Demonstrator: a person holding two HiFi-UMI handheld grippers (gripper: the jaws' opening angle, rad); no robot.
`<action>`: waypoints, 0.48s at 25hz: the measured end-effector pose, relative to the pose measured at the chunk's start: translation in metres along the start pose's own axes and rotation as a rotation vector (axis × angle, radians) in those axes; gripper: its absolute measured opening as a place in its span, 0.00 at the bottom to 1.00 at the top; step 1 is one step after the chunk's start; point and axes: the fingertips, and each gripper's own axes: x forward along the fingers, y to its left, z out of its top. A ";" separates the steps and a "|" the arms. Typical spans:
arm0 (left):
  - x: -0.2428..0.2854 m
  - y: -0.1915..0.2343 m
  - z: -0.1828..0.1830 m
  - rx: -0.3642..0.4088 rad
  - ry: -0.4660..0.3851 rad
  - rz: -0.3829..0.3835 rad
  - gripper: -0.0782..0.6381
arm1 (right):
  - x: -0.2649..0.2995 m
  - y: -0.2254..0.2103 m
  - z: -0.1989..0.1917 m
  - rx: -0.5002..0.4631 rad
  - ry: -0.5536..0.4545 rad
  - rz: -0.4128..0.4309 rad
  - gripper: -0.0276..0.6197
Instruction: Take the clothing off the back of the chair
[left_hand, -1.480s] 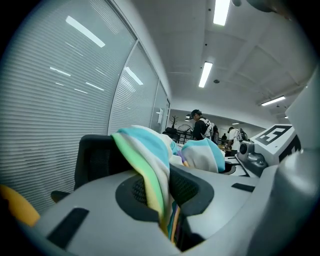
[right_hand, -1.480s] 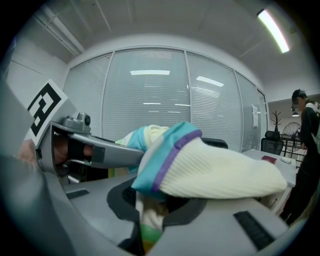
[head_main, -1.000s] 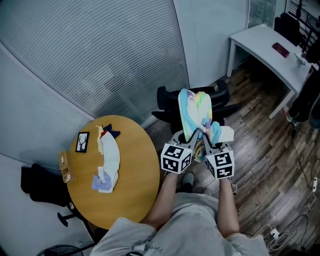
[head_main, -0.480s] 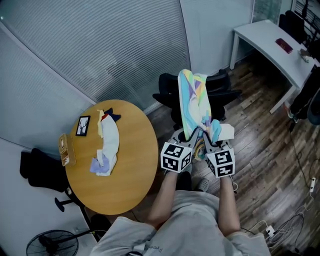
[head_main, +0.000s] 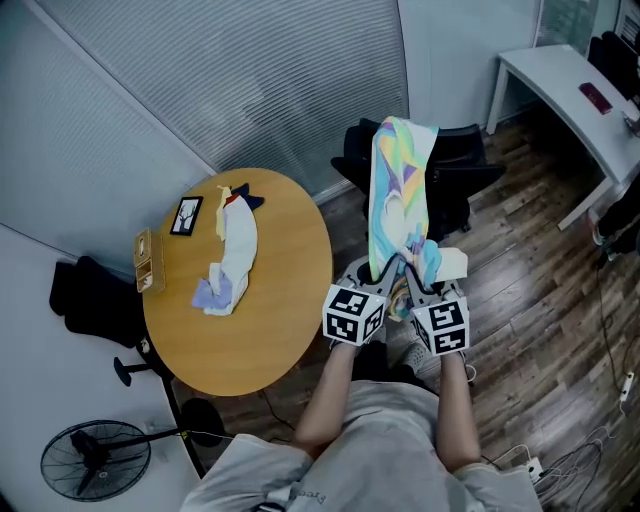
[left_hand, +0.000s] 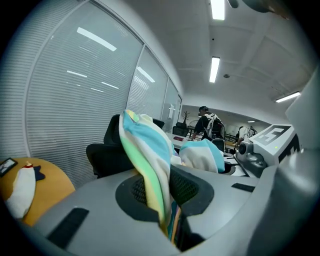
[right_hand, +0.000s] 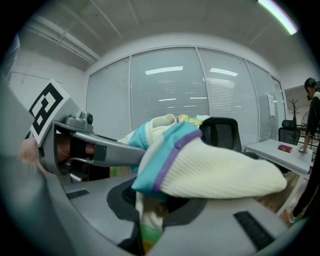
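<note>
Head view: left gripper (head_main: 386, 272) is clamped on the garment (head_main: 400, 190), and right gripper (head_main: 410, 274) pinches it just beside. Beyond the fingers it stretches to the chair (head_main: 470, 165), its far end seemingly still draped there; pulling it clear remains.

To your left stands a round wooden bench (head_main: 290, 310), carrying a crumpled white cloth (head_main: 238, 248), a small framed picture (head_main: 187, 215) and a wooden box (head_main: 145, 262) (right at its edge). A floor fan (head_main: 95, 462) sits close by. Across the plank floor (head_main: 530, 300), a white desk (head_main: 550, 80) bears a red object (head_main: 594, 97).
</note>
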 end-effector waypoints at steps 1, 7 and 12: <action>-0.004 0.000 -0.003 0.003 0.004 0.000 0.19 | -0.001 0.004 -0.001 0.003 0.001 0.003 0.14; -0.028 -0.001 -0.006 0.019 -0.007 -0.030 0.19 | -0.008 0.027 -0.001 0.004 -0.019 -0.027 0.14; -0.063 -0.004 -0.010 0.026 -0.017 -0.077 0.19 | -0.025 0.059 0.002 0.008 -0.041 -0.080 0.14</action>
